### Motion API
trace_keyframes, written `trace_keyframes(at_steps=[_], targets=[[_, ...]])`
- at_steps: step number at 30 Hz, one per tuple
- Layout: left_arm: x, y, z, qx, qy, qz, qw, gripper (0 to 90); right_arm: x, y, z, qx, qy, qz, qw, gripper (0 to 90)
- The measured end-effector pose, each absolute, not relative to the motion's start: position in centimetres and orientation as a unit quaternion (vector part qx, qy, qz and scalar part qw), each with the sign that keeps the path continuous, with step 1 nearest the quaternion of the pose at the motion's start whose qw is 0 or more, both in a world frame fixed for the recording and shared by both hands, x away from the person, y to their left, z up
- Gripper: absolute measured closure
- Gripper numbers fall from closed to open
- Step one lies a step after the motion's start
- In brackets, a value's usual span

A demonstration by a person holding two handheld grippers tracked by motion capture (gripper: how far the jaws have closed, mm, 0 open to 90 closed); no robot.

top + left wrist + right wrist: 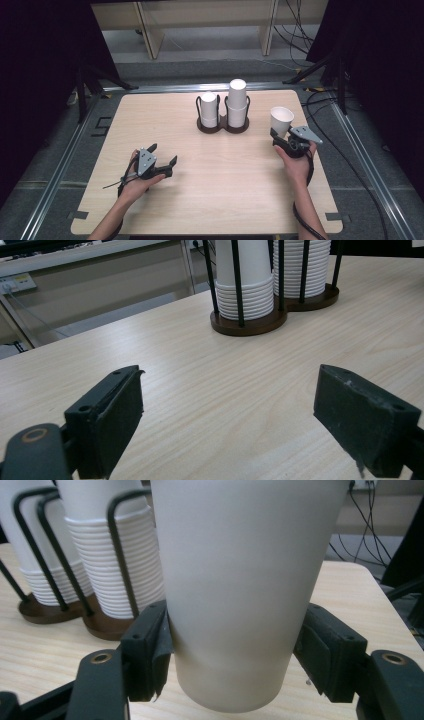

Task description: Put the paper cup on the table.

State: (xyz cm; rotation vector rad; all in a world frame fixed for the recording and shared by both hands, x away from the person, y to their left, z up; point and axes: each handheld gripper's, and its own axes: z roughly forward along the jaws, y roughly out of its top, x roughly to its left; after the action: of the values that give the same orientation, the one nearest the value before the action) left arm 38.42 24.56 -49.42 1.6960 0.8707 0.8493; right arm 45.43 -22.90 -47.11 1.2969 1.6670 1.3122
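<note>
The right claw grips a white paper cup, upright with its mouth up, held above the worktop near the right edge. In the right gripper view the cup sits between the two black jaws; the left pad presses its lower wall, and the right jaw stands close against the other side. The cup's base hangs clear of the wood.

Just to the left of the cup, toward the far edge, stands a dark double holder with thin black posts. It carries two stacks of white cups: a short stack on the left and a tall stack on the right. The held cup is near the tall stack but apart from it. In the right gripper view the stacks show behind and left of the cup.

The left claw hovers low over the front left part of the worktop, its jaws spread wide with nothing between them. In the left gripper view bare wood lies between the jaws, and the holder stands well ahead.

The middle and front of the worktop are open wood. The right hand is close to the right edge; the left hand is well inside the left edge.
</note>
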Motion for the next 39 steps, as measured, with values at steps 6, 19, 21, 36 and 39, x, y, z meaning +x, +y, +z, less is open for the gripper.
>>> trace_keyframes(at_steps=[6,19,21,36,39], targets=[[38.5,24.4,-49.7,0.702,0.357,0.350,0.507,12.0,46.4,-23.2,-47.6,0.506,0.643,0.476,0.324,34.8],[38.5,24.4,-49.6,0.703,0.355,0.348,0.508,12.0,48.1,-23.6,-48.4,0.527,0.652,0.444,0.315,34.8],[38.5,24.4,-49.6,0.703,0.355,0.347,0.509,12.0,48.2,-23.6,-48.3,0.529,0.657,0.432,0.319,34.7],[38.5,24.3,-49.6,0.705,0.353,0.345,0.510,12.2,48.7,-23.6,-48.6,0.536,0.672,0.413,0.301,34.0],[38.4,24.3,-49.6,0.704,0.353,0.345,0.511,12.1,48.7,-23.5,-48.6,0.540,0.674,0.408,0.295,33.6]])
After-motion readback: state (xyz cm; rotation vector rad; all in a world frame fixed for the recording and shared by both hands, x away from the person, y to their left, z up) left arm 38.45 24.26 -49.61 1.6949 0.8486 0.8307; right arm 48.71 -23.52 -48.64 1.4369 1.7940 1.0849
